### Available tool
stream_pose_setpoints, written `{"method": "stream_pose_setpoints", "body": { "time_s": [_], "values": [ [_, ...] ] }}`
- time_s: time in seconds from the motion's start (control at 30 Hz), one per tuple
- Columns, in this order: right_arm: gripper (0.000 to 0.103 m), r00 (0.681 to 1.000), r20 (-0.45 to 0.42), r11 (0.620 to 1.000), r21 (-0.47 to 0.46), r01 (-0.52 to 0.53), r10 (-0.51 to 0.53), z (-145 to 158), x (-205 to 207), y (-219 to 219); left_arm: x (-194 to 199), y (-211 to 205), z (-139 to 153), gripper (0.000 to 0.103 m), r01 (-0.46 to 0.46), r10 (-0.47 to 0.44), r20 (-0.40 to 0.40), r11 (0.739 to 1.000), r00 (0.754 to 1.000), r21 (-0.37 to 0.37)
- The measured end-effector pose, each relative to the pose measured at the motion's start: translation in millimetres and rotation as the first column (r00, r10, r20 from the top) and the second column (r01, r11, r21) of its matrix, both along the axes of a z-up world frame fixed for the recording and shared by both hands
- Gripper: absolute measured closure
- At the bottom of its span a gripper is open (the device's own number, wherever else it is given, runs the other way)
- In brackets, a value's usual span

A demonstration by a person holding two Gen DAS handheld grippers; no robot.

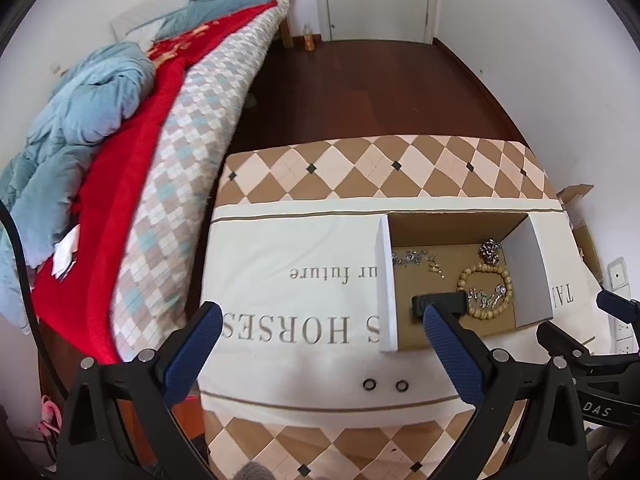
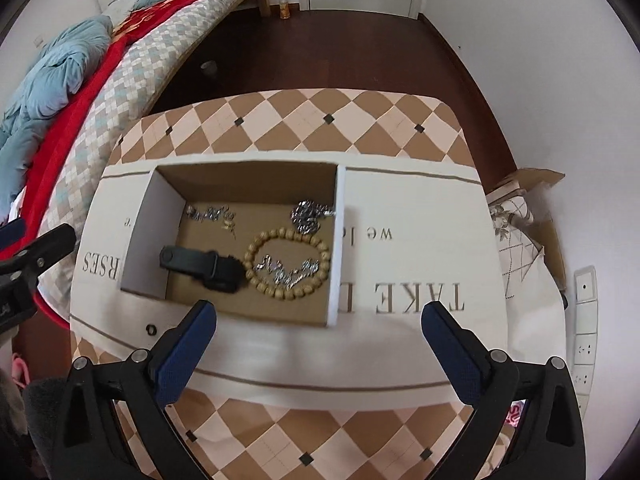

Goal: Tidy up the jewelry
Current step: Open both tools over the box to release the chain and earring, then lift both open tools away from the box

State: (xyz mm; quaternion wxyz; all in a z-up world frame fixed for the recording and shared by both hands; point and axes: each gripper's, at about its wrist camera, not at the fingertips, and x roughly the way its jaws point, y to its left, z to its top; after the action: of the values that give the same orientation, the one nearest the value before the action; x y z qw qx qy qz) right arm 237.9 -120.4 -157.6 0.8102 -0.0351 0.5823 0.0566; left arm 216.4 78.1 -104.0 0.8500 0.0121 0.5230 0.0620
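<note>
An open cardboard box with white walls (image 1: 386,280) (image 2: 148,232) sits on the cloth-covered table. Inside lie a wooden bead bracelet (image 1: 484,267) (image 2: 251,258), a silver chain piece (image 1: 486,298) (image 2: 288,270) across it, another silver chain (image 1: 412,258) (image 2: 210,214), a silver cluster (image 1: 490,249) (image 2: 306,216) and a black strap-like object (image 1: 440,302) (image 2: 200,264). Two small dark rings (image 1: 369,385) (image 2: 151,329) rest on the cloth in front of the box. My left gripper (image 1: 322,320) hangs open over the cloth left of the box. My right gripper (image 2: 319,312) is open above the box's near edge, holding nothing.
The table (image 2: 304,112) wears a checked cloth with a printed white runner. A bed (image 1: 132,120) with red and blue bedding runs along the left. Dark wooden floor (image 1: 360,88) lies beyond. A cardboard carton (image 2: 532,200) and a power strip (image 2: 586,312) sit at the right.
</note>
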Motion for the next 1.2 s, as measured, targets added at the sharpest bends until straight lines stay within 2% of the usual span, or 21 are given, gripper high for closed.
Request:
{"method": "stream_pose_setpoints", "body": {
  "time_s": [0.13, 0.33, 0.57, 0.87, 1.03, 1.2],
  "values": [
    [0.0, 0.999, 0.034, 1.0, -0.005, -0.001, 0.001, 10.8, -18.5, 4.8, -20.8, 0.6, 12.6, 0.0, -0.016, 0.016, 0.045, 1.0, 0.999, -0.003],
    [0.0, 0.992, 0.123, 1.0, -0.003, 0.005, -0.005, 44.0, -47.4, 9.1, -55.6, 2.9, 37.4, 0.0, -0.03, 0.031, 0.123, 0.999, 0.992, -0.014],
    [0.0, 0.973, 0.229, 1.0, -0.019, 0.022, -0.017, 85.3, -83.1, 8.1, -91.6, 2.0, 66.3, 0.0, -0.034, 0.034, 0.203, 0.999, 0.979, -0.005],
    [0.0, 0.947, 0.315, 0.998, 0.009, 0.067, -0.066, 125.7, -122.2, -4.8, -128.9, -4.4, 100.4, 0.0, -0.018, 0.02, 0.282, 1.0, 0.959, -0.009],
    [0.0, 0.944, 0.324, 0.998, 0.02, 0.061, -0.064, 132.1, -132.8, -4.2, -135.2, -5.7, 104.6, 0.0, -0.017, 0.022, 0.296, 1.0, 0.955, -0.019],
    [0.0, 0.957, 0.286, 0.999, 0.037, 0.037, -0.046, 112.3, -129.1, 2.3, -127.6, 3.2, 87.0, 0.0, -0.063, 0.062, 0.269, 0.998, 0.961, -0.006]
  ]
}}
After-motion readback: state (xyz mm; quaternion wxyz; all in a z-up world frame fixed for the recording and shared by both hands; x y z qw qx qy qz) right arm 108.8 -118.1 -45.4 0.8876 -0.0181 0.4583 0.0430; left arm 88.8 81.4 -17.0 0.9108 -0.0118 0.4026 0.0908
